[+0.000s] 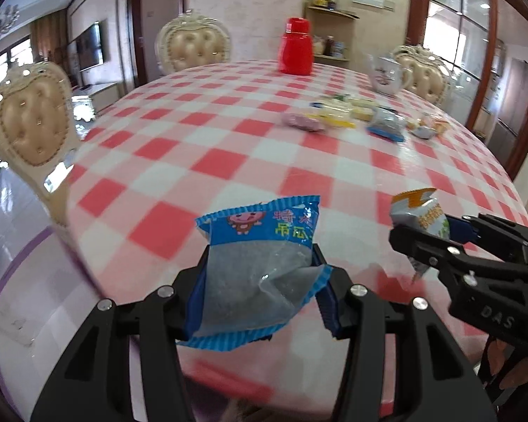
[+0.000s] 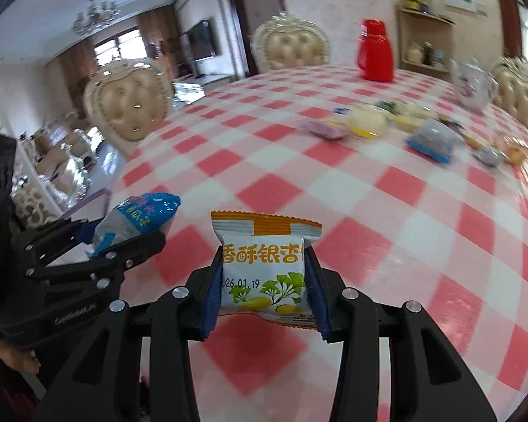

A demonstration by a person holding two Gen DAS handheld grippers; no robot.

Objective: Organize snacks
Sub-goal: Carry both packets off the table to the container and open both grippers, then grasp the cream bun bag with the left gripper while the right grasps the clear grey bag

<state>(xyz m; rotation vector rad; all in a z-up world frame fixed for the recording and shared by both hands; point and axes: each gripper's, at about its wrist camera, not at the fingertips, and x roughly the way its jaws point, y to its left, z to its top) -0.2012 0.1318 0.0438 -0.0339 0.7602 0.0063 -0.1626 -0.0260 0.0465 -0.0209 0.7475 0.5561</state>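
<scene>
My left gripper [image 1: 260, 263] is shut on a blue and clear snack packet [image 1: 260, 267] and holds it above the near edge of the table. My right gripper [image 2: 264, 267] is shut on a white and orange snack packet [image 2: 264, 270], also held above the near edge. In the left wrist view the right gripper [image 1: 426, 242] sits to the right with its packet [image 1: 419, 214]. In the right wrist view the left gripper [image 2: 130, 235] sits to the left with its blue packet [image 2: 137, 218]. A pile of several loose snacks [image 1: 362, 119] lies at the far right of the table, also in the right wrist view [image 2: 404, 130].
The round table has a red and white checked cloth [image 1: 228, 161]. A red flask [image 1: 295, 47] and a white teapot [image 1: 387, 75] stand at the far side. Padded chairs [image 1: 31, 123] surround the table. A shelf [image 1: 334, 35] stands by the back wall.
</scene>
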